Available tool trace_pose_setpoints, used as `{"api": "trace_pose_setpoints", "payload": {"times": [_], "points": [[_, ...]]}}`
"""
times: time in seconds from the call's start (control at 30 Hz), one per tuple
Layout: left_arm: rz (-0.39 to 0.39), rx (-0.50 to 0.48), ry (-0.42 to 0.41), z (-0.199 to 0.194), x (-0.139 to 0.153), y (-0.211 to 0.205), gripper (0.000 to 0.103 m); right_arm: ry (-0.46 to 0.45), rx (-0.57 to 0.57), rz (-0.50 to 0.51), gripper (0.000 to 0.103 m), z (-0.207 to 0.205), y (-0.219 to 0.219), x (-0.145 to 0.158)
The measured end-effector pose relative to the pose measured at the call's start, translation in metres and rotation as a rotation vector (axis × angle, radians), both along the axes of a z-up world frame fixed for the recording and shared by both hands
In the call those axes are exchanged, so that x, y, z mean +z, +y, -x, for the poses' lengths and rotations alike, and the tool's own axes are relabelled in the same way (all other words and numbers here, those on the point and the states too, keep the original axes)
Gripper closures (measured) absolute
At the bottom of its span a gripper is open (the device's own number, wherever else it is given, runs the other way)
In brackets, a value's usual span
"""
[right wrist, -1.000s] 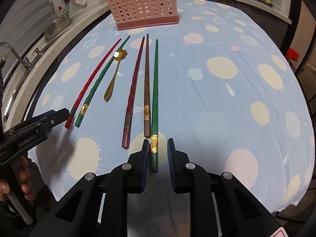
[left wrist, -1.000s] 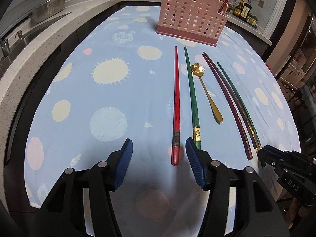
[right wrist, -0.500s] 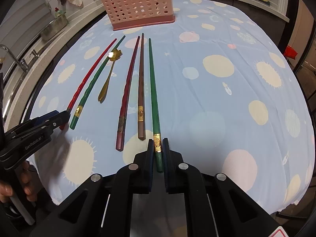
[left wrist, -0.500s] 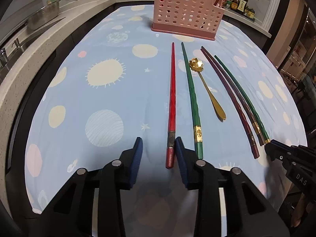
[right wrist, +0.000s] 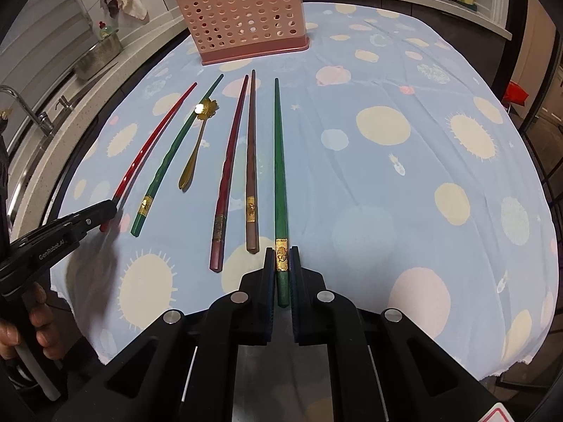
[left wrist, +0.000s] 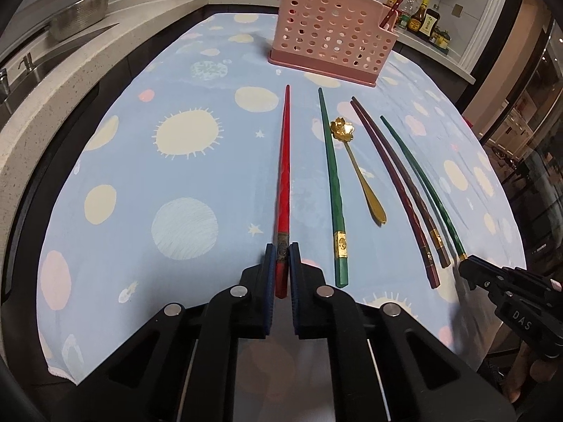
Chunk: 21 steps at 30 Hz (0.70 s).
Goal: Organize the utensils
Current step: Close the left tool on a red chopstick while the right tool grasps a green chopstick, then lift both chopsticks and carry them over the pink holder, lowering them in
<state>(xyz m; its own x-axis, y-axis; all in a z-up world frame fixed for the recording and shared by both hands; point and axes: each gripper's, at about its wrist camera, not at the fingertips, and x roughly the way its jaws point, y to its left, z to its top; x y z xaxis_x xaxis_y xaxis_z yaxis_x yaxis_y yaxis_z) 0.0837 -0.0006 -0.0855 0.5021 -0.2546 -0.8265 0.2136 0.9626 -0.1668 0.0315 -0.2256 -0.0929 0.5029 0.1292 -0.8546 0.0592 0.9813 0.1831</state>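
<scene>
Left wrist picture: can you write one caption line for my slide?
Left tongs closing on the red chopstick, pink holder behind.

- The left gripper (right wrist: 105, 211), seen from the right wrist camera, is showing "GenRobot.AI" in pale letters along its black body.
- The right gripper (left wrist: 468, 267), seen from the left wrist camera, is showing the letters "DAS" on its black body.
- Labels on the sauce bottles (left wrist: 420, 19) are staying too small to read.

Speckled stone counter (left wrist: 52, 81), steel sink (left wrist: 21, 70), sauce bottles (left wrist: 422, 21)
</scene>
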Motion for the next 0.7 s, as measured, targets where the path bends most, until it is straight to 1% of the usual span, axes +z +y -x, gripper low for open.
{"api": "trace_pose_setpoints", "payload": {"times": [0.2, 0.3, 0.37, 0.7], "points": [[0.024, 0.011, -0.034, 0.000, 0.022, 0.003, 0.096, -0.046, -0.025, -0.021, 0.096, 0.001, -0.008, 0.017], [0.042, 0.018, -0.057, -0.001, 0.035, 0.005, 0.096, -0.082, -0.034, -0.034, 0.096, -0.001, -0.013, 0.032], [0.058, 0.025, -0.070, -0.003, 0.045, 0.007, 0.096, -0.114, -0.040, -0.042, 0.096, -0.003, -0.016, 0.045], [0.100, 0.049, -0.187, -0.017, 0.101, 0.012, 0.096, -0.274, -0.072, -0.071, 0.096, -0.017, -0.033, 0.109]]}}
